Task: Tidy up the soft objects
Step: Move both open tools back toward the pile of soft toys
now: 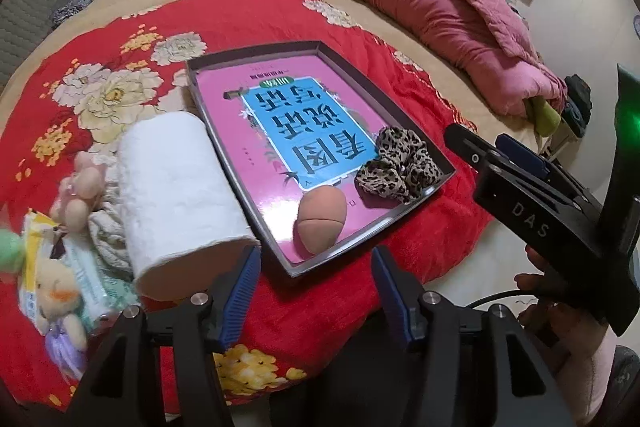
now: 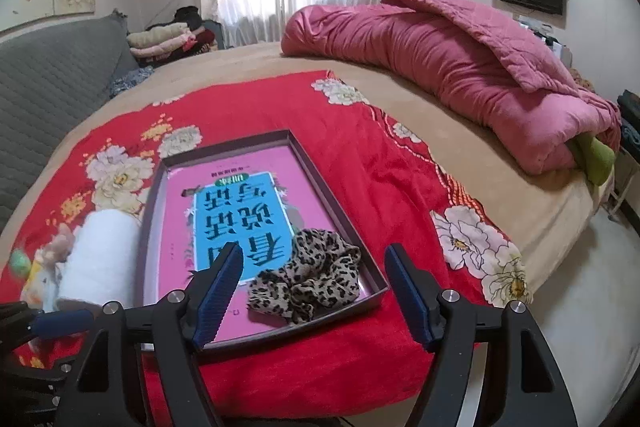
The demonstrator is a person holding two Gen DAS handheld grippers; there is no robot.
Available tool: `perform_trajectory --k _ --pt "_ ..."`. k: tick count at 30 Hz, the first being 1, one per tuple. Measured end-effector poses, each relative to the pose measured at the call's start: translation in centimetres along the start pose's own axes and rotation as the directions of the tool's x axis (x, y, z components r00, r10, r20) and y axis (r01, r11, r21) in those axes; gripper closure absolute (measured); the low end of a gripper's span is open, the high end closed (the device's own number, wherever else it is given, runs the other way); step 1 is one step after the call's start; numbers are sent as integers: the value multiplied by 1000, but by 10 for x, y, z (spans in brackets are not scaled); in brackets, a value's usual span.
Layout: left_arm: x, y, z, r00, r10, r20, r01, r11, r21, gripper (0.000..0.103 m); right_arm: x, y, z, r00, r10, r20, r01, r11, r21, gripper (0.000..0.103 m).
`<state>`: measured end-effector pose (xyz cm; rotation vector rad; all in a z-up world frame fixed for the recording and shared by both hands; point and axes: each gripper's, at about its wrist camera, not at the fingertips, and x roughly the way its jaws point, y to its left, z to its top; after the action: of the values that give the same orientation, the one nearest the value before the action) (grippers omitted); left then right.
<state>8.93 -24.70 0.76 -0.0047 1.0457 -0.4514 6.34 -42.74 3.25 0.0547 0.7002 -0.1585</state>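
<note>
Item: white roll (image 1: 176, 195), lying outside the tray's (image 1: 404, 107) left edge, long axis toward you. Your left gripper (image 1: 316, 299), jaws gaping empty, is sitting nearer; right gripper (image 2: 312, 291) is hovering open above scrunchie (image 2: 304, 275).

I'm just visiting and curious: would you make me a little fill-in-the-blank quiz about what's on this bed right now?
1. The leopard-print scrunchie lies inside the shallow ____.
2. Beside it in the tray lies an egg-shaped sponge coloured ____.
3. The white paper roll lies outside the tray on the ____ flowered blanket.
4. The left gripper and right gripper both hold ____.

Missing words: tray; orange; red; nothing
</note>
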Motion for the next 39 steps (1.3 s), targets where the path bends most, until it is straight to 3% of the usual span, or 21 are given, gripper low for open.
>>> perform_trajectory --k 14,20,39 --pt "-51 34 -6 994 17 109 -11 998 -61 45 -46 30 10 994 2 111 2 999 -39 26" --pt "-67 46 -11 989 27 145 -16 997 -78 34 -59 48 12 992 26 123 -18 998 -66 26" --pt "-117 121 -35 964 131 230 -76 970 -232 34 -92 127 5 975 193 110 -170 966 -195 25"
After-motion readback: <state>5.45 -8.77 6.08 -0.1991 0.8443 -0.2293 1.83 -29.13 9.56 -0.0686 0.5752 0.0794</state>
